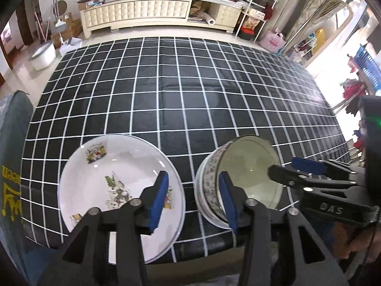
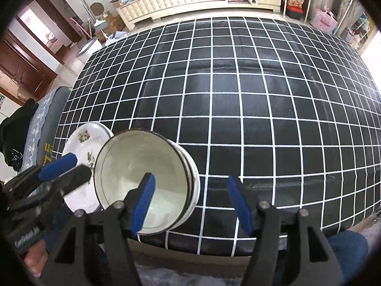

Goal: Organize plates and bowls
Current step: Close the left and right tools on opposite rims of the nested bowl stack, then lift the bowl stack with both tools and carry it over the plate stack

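Note:
A white plate (image 1: 114,181) with cartoon prints lies near the front edge of the table; it also shows in the right wrist view (image 2: 82,145). To its right stands a stack of patterned bowls (image 1: 247,176), tilted, also in the right wrist view (image 2: 142,181). My left gripper (image 1: 194,200) is open, its jaws above the gap between plate and bowls. My right gripper (image 2: 190,205) is open, its left finger (image 2: 142,200) over the bowl's inside. It appears in the left wrist view (image 1: 295,169) at the bowls' right rim.
The table (image 1: 190,90) wears a black cloth with a white grid. A grey chair back (image 1: 14,157) stands at the left. A cream sideboard (image 1: 147,12) with clutter stands beyond the far edge. My knee (image 2: 345,245) is under the front edge.

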The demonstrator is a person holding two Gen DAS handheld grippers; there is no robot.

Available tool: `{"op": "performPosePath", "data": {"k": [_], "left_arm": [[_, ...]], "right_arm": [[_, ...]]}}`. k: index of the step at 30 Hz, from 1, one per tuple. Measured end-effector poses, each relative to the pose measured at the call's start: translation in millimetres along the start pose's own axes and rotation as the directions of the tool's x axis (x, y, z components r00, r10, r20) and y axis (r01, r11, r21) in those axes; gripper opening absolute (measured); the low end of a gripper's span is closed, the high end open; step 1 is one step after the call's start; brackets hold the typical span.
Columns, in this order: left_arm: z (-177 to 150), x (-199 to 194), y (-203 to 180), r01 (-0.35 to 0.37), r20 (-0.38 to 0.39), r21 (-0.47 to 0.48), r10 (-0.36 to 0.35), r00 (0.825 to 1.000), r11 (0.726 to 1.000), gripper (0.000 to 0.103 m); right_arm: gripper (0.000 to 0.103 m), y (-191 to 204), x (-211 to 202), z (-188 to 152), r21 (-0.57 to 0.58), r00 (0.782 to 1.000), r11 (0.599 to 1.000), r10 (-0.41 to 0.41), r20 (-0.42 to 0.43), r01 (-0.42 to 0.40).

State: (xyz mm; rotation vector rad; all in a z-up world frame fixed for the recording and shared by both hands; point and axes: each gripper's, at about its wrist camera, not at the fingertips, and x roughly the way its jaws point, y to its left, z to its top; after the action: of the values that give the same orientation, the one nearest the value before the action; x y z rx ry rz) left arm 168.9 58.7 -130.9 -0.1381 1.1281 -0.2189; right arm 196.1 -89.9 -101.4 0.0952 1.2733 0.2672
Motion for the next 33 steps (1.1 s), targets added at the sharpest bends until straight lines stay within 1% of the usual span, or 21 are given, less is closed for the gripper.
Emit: {"op": "performPosePath", "data": {"k": [2, 4, 6, 9, 11, 17, 21, 24, 27, 29, 31, 33], "left_arm": [[-1.0, -3.2, -1.8, 0.027, 0.007, 0.008, -0.027, 1.000, 1.000, 0.043], [-2.1, -2.5, -4.3, 0.057, 0.002, 0.021, -0.057, 0.998, 0.998, 0.057], [-3.9, 3.2, -6.2, 0.082, -0.016, 0.028, -0.081, 0.997, 0.996, 0.061], [-7.7, 17.2, -7.1, 0.090, -0.063, 0.025, -0.088, 0.994, 0.996, 0.061], [-11.0, 26.2, -7.7, 0.110, -0.094, 0.023, -0.107, 0.990, 0.994, 0.061], [-17.0, 42.0, -11.3, 0.168, -0.136, 0.050, -0.160, 0.978, 0.984, 0.061], [-15.4, 53.6, -10.9, 0.169, -0.161, 0.057, -0.158, 0.974, 0.984, 0.061], [-14.8, 61.3, -10.2, 0.189, -0.183, 0.051, -0.177, 0.967, 0.981, 0.061], [-14.2, 67.2, -11.6, 0.203, -0.198, 0.057, -0.189, 0.962, 0.977, 0.061], [-13.3, 67.6, -16.1, 0.204, -0.194, 0.078, -0.186, 0.963, 0.976, 0.061], [-12.3, 69.6, -19.8, 0.188, -0.194, 0.095, -0.167, 0.967, 0.977, 0.061], [-11.1, 71.4, -22.5, 0.179, -0.193, 0.104, -0.157, 0.969, 0.978, 0.061]], "right_arm": [[0.072, -0.6, 3.3, -0.5, 0.001, 1.000, 1.000, 0.002, -0.004, -0.002], [0.072, -1.5, 6.1, -0.7, 0.004, 1.000, 1.000, 0.003, -0.010, -0.003], [0.073, -1.8, 10.2, -0.8, 0.008, 1.000, 1.000, 0.002, -0.018, -0.002], [0.073, -4.2, 16.4, -1.1, 0.007, 1.000, 1.000, -0.005, -0.030, 0.006], [0.073, -5.5, 22.8, -1.6, 0.007, 0.999, 1.000, -0.010, -0.043, 0.011], [0.073, -8.7, 36.0, -1.7, 0.019, 0.997, 1.000, -0.004, -0.074, 0.006], [0.073, -12.6, 42.0, 0.0, 0.033, 0.996, 0.999, 0.004, -0.086, -0.001], [0.074, -14.1, 47.4, -0.5, 0.045, 0.995, 0.999, 0.008, -0.101, -0.003], [0.074, -18.5, 50.6, -1.0, 0.079, 0.994, 0.996, 0.046, -0.104, -0.038], [0.074, -18.8, 50.6, -0.2, 0.083, 0.994, 0.996, 0.053, -0.097, -0.045], [0.074, -17.8, 50.2, -0.1, 0.086, 0.993, 0.994, 0.070, -0.096, -0.062], [0.074, -21.5, 52.9, -1.6, 0.116, 0.986, 0.987, 0.121, -0.111, -0.109]]}}
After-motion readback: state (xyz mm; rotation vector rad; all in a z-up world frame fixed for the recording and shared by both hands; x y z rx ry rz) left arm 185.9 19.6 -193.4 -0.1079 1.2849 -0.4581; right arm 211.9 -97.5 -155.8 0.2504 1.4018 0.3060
